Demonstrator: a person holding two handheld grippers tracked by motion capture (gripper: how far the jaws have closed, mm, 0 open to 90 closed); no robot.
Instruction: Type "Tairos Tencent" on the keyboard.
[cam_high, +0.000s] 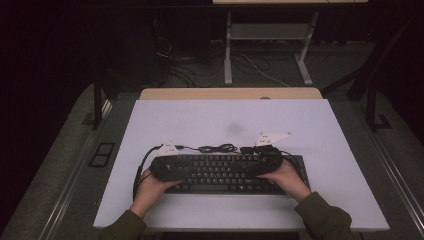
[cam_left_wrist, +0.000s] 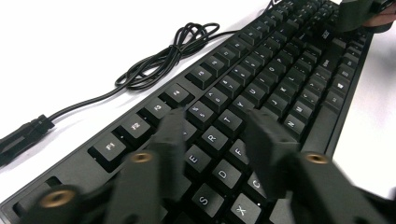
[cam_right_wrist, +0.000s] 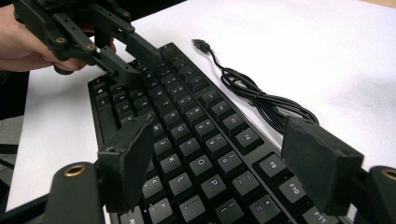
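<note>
Both claws hover parted, gripping nothing, over the black rectangular plastic keyboard (cam_high: 225, 175) at the white counter's (cam_high: 200, 120) near edge: left claw (cam_left_wrist: 224, 135) narrower, right claw (cam_right_wrist: 219, 154) wide. Far counter lies open beyond the coiled black cable (cam_high: 217, 148).

A dim lab or office: a white worktable (cam_high: 320, 120), cables on the floor (cam_high: 260, 70), a desk frame (cam_high: 270, 35) behind.
</note>
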